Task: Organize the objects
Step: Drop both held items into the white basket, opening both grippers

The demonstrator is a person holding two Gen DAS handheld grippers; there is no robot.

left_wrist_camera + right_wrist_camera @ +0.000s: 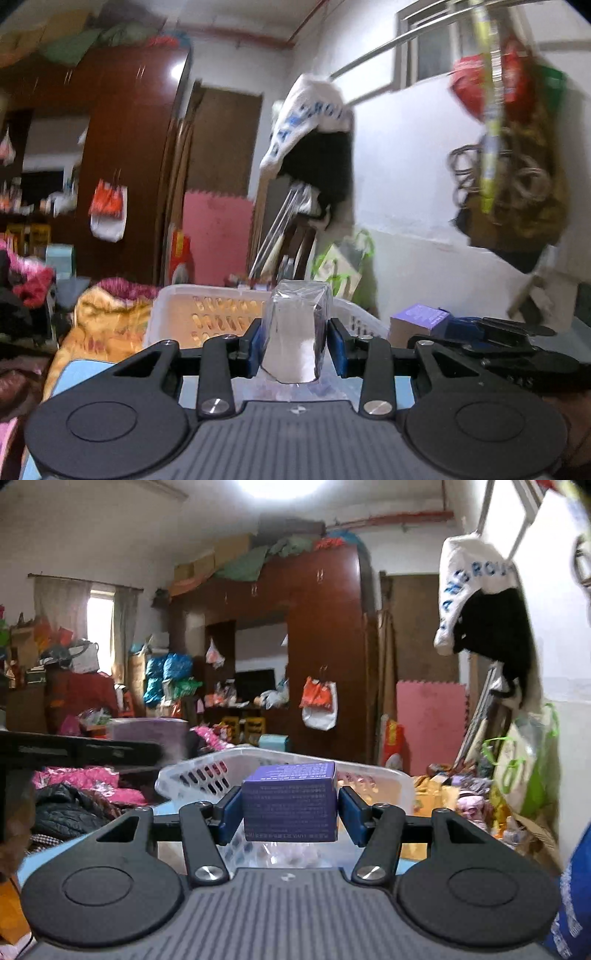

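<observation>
Two grippers are raised side by side, each clamped on a small thing, with a white slotted basket (376, 775) just beyond them. The left gripper (293, 345) grasps a clear packet (295, 328) with white contents; the blue pads (338, 347) press its two sides, and it stands upright between them, its top above the fingers and its bottom hanging a little below. The right gripper (290, 814) grasps a purple box (290, 801) printed with small white text; its blue pads bear on the left and right faces of the box, which sits level. In the left wrist view the same box shows at the right, in front of the other gripper's black fingers. The basket's near rim lies behind both held things, and a light blue surface (88, 373) is under it. Behind stand a brown wardrobe (321, 635), a pink foam mat (430, 720) and a white bag (465, 579) hung on the wall.
</observation>
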